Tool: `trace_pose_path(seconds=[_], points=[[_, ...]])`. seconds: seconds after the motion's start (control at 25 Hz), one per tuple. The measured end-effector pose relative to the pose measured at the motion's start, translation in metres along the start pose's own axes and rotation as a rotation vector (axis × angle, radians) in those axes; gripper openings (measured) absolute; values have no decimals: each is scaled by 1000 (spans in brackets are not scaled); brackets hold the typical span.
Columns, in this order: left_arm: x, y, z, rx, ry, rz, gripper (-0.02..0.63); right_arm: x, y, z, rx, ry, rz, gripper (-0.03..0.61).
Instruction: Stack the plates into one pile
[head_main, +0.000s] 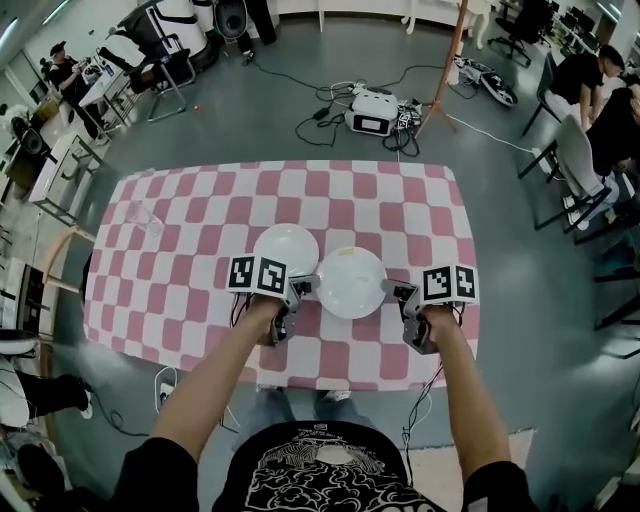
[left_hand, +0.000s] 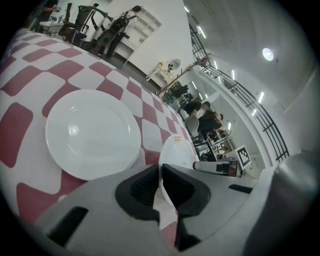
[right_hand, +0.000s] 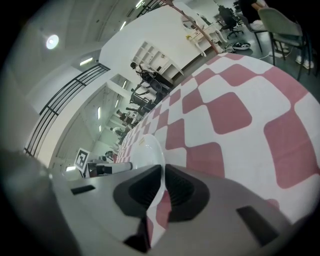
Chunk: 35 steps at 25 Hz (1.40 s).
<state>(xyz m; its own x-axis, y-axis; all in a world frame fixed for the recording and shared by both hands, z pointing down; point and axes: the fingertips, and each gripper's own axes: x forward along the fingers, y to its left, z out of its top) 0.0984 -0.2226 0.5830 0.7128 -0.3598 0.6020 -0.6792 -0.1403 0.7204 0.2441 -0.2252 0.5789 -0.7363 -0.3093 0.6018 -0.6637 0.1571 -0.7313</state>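
White plate (head_main: 350, 282) is pinched at opposite rims, left gripper (head_main: 302, 287) and right gripper (head_main: 396, 292) each clamped thin on its edge; second plate (head_main: 286, 247) lies just beyond the left fingers. Keeping it level and centring before lowering should stack cleanly.

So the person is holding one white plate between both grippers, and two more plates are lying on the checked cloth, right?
Not quite. Only one second plate lies on the checked cloth, not two, as the head view shows. The rest is right: the left gripper and the right gripper each pinch the rim of the held plate from opposite sides.
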Motion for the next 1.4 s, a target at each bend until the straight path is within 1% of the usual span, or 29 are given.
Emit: trace_pose_path(seconds=[0.36,0.72,1.4], points=[[-18,17,10,9,1,8,28,17,21,1,-1,-13,6,29],[-40,40,28,7,0,0,29,44,45,8,-1,-22,-6,29],[-70,91,52,-27,2,-3,29,97,77,16,12,-17,-35,29]])
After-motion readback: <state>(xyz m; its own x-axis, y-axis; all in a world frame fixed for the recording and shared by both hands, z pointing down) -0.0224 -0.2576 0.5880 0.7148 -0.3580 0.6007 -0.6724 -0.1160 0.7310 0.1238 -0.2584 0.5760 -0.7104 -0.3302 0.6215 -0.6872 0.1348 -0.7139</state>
